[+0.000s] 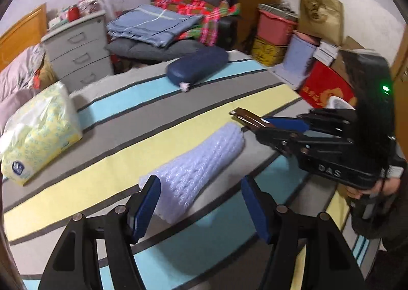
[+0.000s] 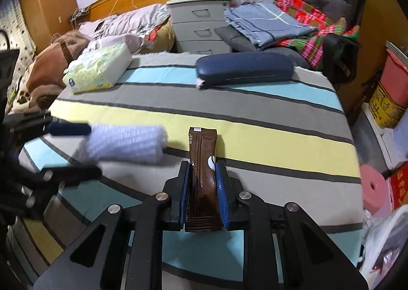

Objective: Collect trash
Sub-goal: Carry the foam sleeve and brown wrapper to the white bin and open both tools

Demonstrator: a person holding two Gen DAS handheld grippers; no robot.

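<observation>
A brown snack wrapper (image 2: 202, 144) stands upright between the blue pads of my right gripper (image 2: 202, 175), which is shut on it just above the striped bed cover (image 2: 255, 142). The left wrist view shows that gripper (image 1: 270, 128) at the right, wrapper (image 1: 243, 116) sticking out. A white foam sleeve (image 1: 199, 162) lies on the cover. My left gripper (image 1: 201, 203) stands open around its near end; the left pad is close to it and the right pad stays apart. From the right wrist view the sleeve (image 2: 125, 143) lies between the left gripper's fingers (image 2: 68, 129).
A tissue pack (image 2: 99, 68) and a navy case (image 2: 244, 67) lie at the far side of the cover. Beyond them are grey drawers (image 2: 201, 27), a chair with folded blankets (image 2: 267, 22), and boxes (image 1: 275, 35) at the right. A white plastic bag (image 2: 382, 244) sits low right.
</observation>
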